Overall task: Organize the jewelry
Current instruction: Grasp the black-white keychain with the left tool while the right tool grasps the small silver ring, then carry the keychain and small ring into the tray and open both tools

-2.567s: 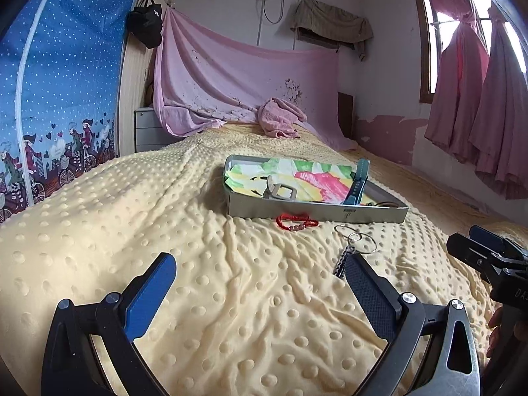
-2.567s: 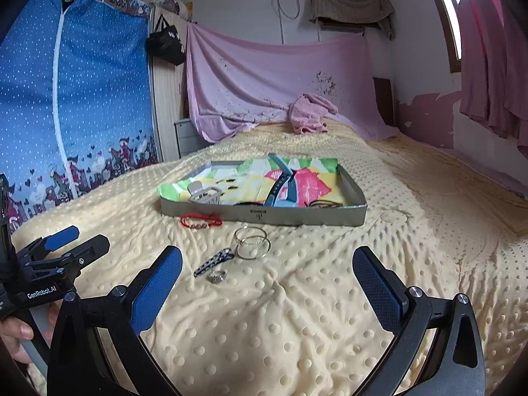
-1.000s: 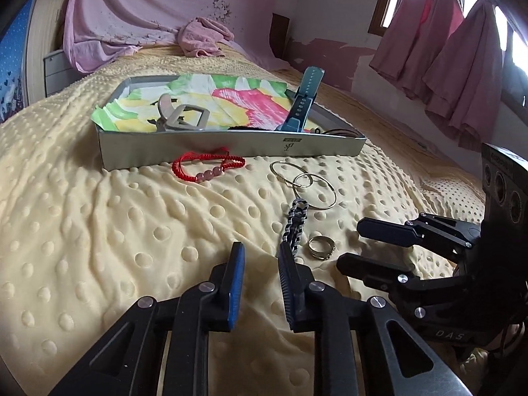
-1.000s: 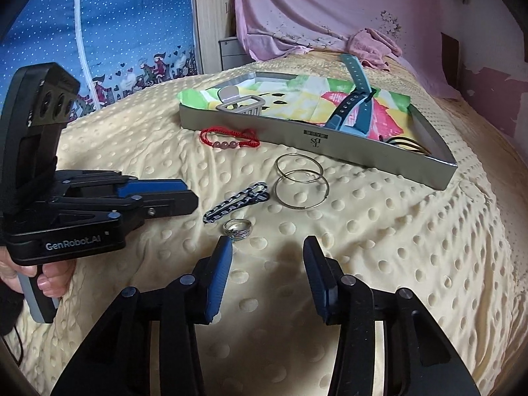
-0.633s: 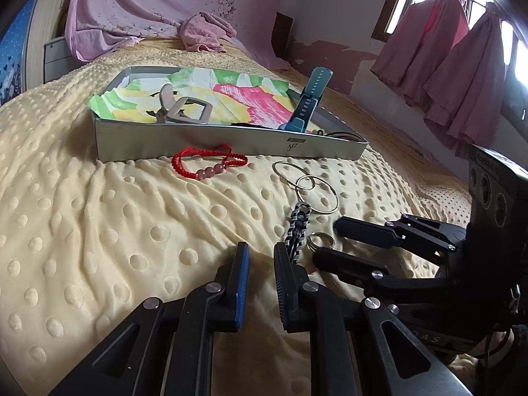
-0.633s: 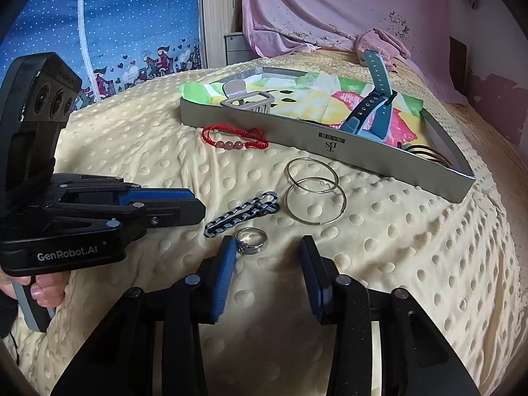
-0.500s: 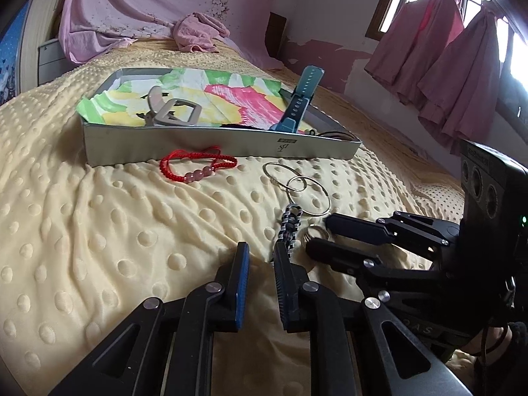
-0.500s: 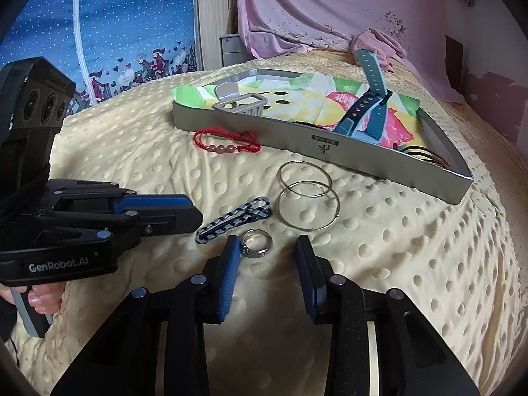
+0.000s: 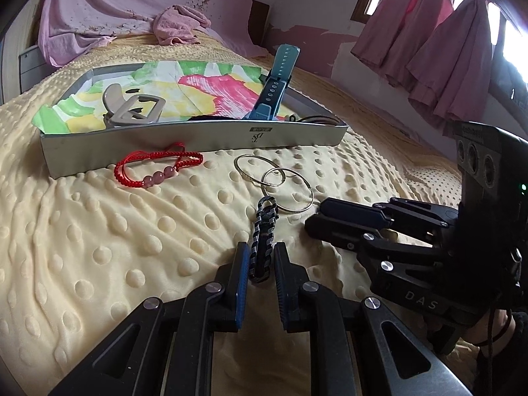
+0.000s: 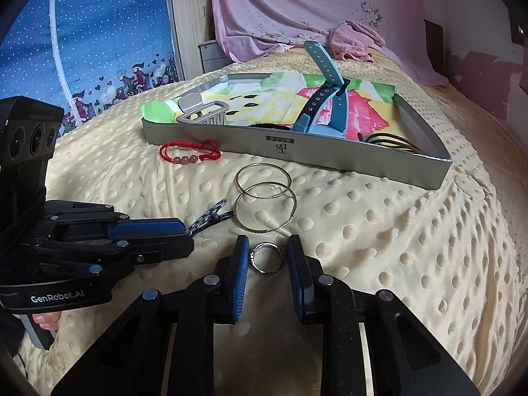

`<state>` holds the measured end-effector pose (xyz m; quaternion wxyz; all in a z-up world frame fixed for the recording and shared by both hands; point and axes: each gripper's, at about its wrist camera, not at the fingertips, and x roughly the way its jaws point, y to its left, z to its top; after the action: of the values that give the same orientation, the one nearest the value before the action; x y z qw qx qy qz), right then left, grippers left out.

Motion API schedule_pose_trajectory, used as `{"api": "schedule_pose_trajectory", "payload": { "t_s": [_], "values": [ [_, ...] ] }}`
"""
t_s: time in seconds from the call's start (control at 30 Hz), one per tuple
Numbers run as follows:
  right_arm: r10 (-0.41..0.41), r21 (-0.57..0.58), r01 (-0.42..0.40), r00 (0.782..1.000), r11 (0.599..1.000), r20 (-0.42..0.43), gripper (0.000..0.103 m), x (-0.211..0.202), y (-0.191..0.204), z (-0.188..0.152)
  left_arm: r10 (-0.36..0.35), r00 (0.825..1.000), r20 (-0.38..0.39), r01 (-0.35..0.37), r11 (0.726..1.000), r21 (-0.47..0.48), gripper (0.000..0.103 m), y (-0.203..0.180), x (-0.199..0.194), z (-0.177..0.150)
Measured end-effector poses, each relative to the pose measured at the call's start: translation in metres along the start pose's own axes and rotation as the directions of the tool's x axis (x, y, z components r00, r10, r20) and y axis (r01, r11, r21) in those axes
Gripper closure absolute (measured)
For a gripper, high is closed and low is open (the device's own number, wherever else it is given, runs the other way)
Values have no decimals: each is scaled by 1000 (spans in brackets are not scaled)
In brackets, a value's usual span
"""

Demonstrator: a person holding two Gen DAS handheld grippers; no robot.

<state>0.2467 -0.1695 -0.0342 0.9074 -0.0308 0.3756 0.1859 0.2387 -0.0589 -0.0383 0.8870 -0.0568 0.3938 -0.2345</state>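
My left gripper (image 9: 259, 262) spread narrow around braided strap (image 9: 263, 237). My right gripper (image 10: 268, 259) spread around ring (image 10: 266, 258). Two hoops (image 10: 264, 198), red bracelet (image 10: 189, 153) mid-frame; tray (image 10: 330, 158) above.

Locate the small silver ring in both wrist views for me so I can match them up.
Left wrist: not visible; the right gripper covers that spot.
Right wrist: low centre, the small silver ring lies between the right gripper's fingers.
Shared landmark: the two large hoops on the blanket.
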Motion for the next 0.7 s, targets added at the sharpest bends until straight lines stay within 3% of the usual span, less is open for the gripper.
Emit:
{"api": "schedule_pose_trajectory", "payload": {
  "t_s": [0.2, 0.37, 0.47, 0.7],
  "values": [
    [2, 0, -2, 1000, 1000, -18, 82, -2, -1, -4, 18, 999, -28, -18, 1000, 2, 88, -2, 8, 4],
    [4, -4, -4, 1000, 1000, -24, 85, -1, 0, -6, 22, 999, -29, -22, 1000, 5, 94, -3, 9, 2],
    [13, -1, -14, 1000, 1000, -9, 85, -4, 0, -7, 22, 1000, -5, -22, 1000, 9, 98, -5, 4, 2],
    [17, 25, -20, 996, 999, 91, 85, -22, -7, -3, 17, 997, 80, -19, 1000, 24, 99, -14, -15, 5]
  ]
}}
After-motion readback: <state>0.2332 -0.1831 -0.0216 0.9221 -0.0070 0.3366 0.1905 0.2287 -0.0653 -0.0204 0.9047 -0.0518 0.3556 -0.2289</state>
